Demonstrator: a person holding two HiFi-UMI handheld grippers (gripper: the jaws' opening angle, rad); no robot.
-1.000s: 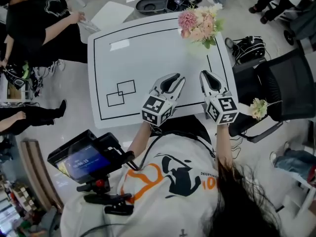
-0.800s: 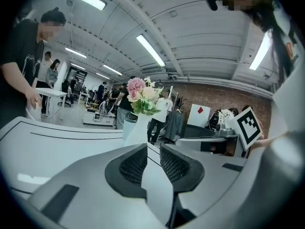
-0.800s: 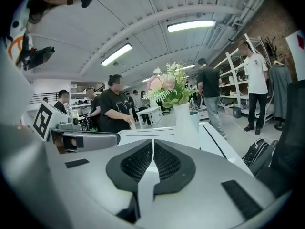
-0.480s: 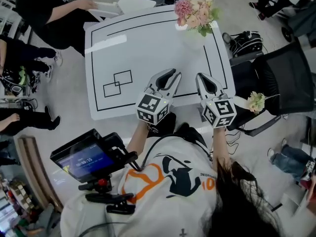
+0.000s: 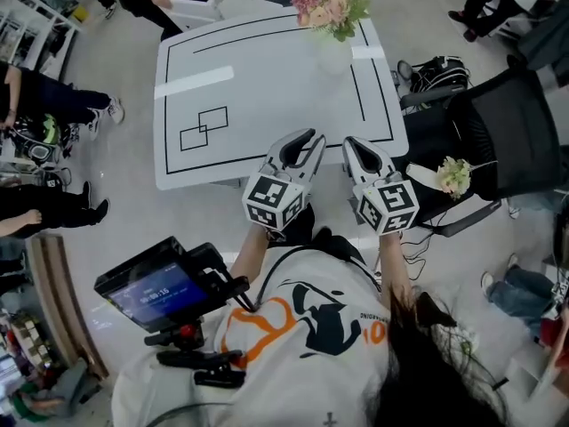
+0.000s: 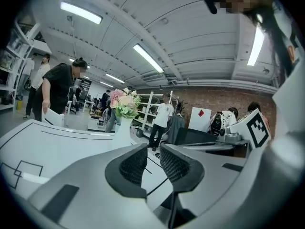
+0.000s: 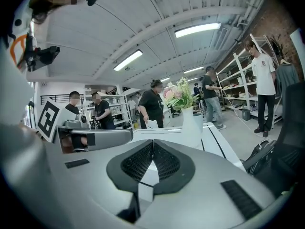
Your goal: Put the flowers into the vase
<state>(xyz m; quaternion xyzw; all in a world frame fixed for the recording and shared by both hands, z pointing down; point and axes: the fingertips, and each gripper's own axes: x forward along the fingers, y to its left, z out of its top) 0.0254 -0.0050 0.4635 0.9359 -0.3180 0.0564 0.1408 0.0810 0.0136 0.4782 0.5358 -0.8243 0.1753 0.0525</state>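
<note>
Change: left gripper (image 5: 307, 140) and right gripper (image 5: 354, 145) have drawn back from over the table (image 5: 267, 87) to its near edge
Jaws: left gripper slightly spread, nothing between; right gripper pressed together, empty
Flowers: bouquet (image 5: 327, 5) in the white vase (image 5: 331, 53) at the table's far right; one loose flower (image 5: 454, 175) on the black chair (image 5: 498, 132), right of the right gripper
Room: people (image 5: 44, 118) left of and beyond the table; grey floor (image 5: 124, 194) around its near edge
</note>
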